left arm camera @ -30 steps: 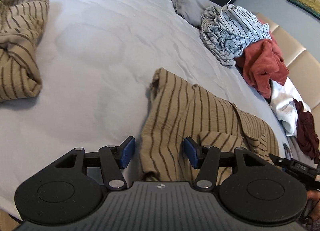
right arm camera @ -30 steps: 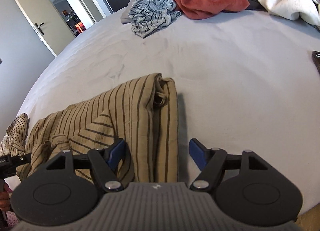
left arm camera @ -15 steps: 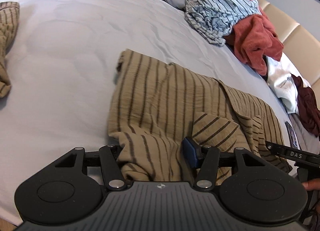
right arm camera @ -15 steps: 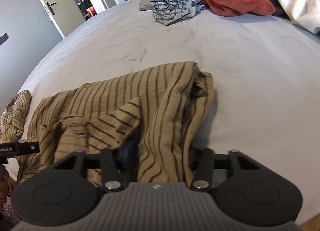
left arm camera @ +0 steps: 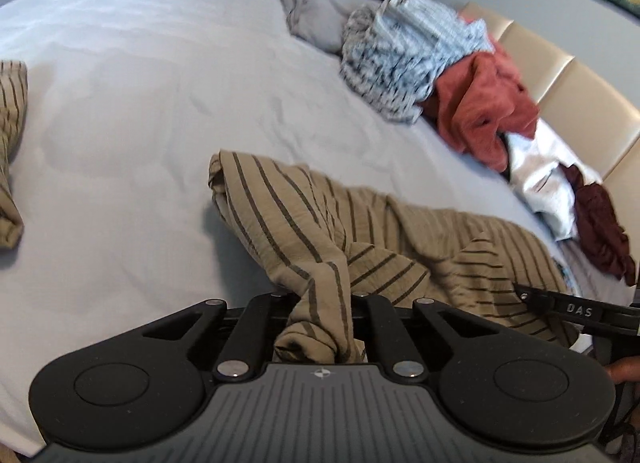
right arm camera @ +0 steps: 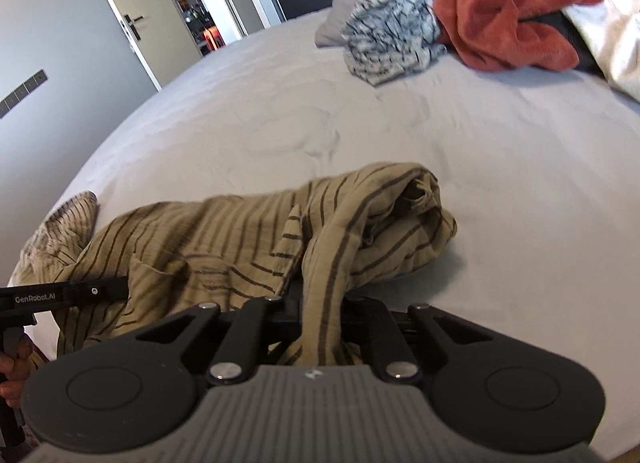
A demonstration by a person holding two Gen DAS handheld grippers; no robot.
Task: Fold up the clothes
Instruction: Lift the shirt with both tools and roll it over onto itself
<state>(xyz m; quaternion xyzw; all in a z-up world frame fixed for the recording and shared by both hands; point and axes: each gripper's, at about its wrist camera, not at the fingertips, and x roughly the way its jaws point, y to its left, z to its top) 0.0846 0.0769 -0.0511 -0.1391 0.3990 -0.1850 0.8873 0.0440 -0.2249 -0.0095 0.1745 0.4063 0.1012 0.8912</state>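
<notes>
Left wrist view: a bunched edge of the tan striped garment [left arm camera: 320, 231] is seen pinched in the left gripper [left arm camera: 320, 317], whose fingers have just been closing on it. Another fold [right arm camera: 324, 263] is clamped likewise by the right gripper [right arm camera: 320, 315]. Most of the garment is spread on the bed [left arm camera: 140, 103].

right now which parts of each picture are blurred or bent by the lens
Left wrist view: the blue-and-white striped garment and rust-red cloth are motion-smeared, the white bed sheet bulges from fisheye, the tan striped shirt near the fingers stays sharp. Right wrist view: the same pile is smeared, the grey door leans.
</notes>
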